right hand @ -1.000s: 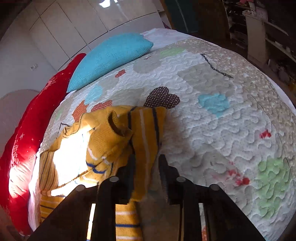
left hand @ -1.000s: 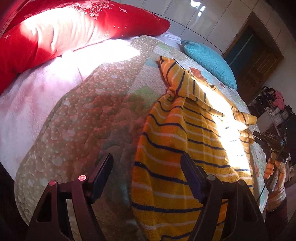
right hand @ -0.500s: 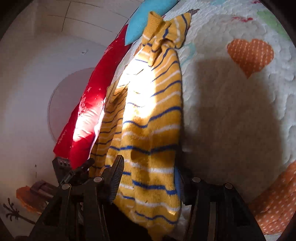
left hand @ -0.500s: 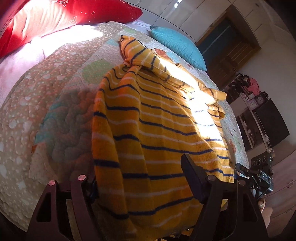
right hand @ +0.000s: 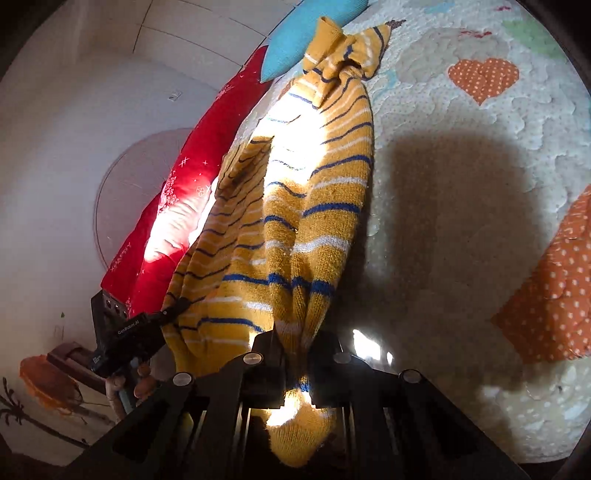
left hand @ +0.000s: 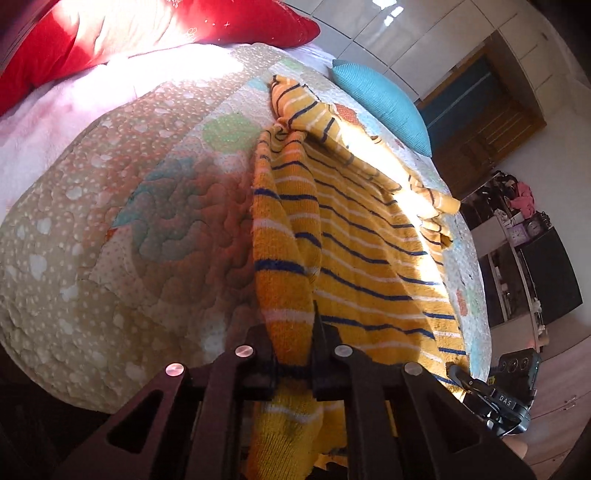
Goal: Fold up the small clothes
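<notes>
Sweater [left hand: 354, 236] lying lengthwise on the quilt [left hand: 110, 236], gripped at its near hem, no fold made yet.

I am holding both near corners: left gripper [left hand: 293, 347] and right gripper [right hand: 295, 354], jaws having just closed, are each clamping a bunched hem corner; every fold, sleeves included, is still waiting.

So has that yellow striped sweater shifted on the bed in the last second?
Yes. In the left wrist view the sweater has slid left across the quilt, toward the red pillow, and both hand-held grippers have just closed on its near edge.
</notes>
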